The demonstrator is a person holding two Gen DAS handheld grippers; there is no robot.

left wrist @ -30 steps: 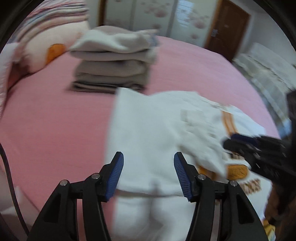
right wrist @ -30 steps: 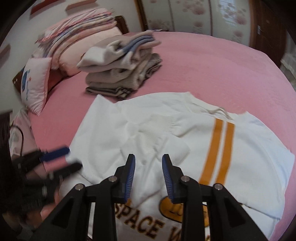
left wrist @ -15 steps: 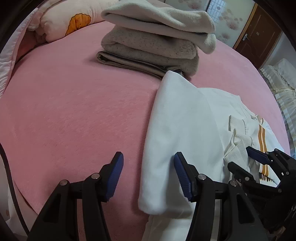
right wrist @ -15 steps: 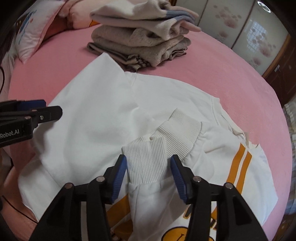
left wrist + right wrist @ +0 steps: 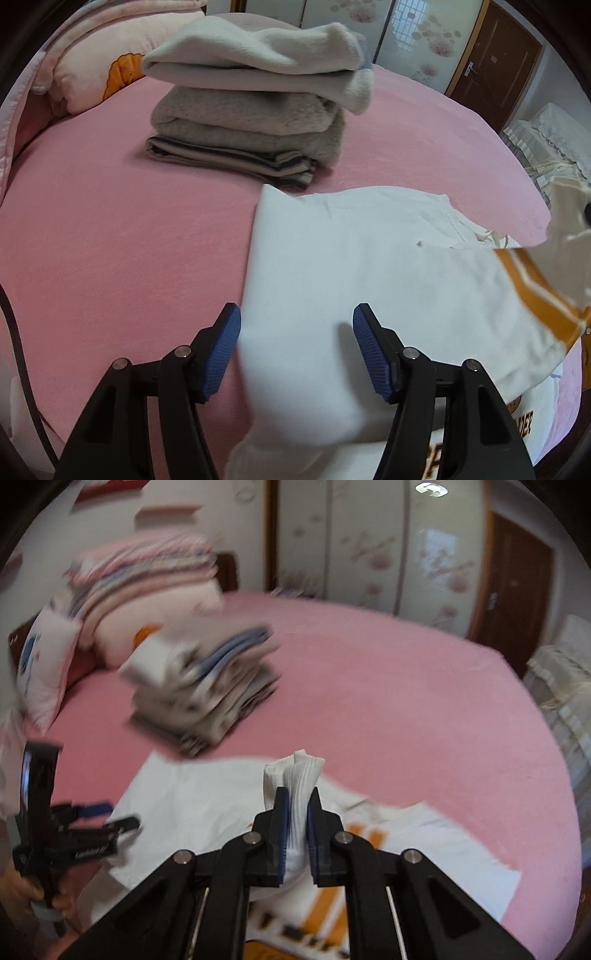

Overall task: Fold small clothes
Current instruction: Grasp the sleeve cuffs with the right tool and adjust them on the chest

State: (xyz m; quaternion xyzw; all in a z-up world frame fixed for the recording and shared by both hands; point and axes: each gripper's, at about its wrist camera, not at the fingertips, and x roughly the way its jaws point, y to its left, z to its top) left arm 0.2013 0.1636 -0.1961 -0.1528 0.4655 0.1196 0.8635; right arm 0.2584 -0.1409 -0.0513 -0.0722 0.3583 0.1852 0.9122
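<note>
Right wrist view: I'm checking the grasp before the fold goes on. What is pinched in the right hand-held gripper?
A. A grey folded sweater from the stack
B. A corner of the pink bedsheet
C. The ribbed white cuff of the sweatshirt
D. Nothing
C: the right hand-held gripper is shut on the ribbed white cuff, which sticks up between its blue pads.

To your left of the white sweatshirt (image 5: 354, 266) the pink bed (image 5: 110, 236) lies bare, giving you free passage. Straight beyond, the stack of folded clothes (image 5: 255, 110) blocks the way, just beside the sweatshirt's far corner. Pillows (image 5: 92, 70) crowd the far left; right of the stack, the bed is open.
</note>
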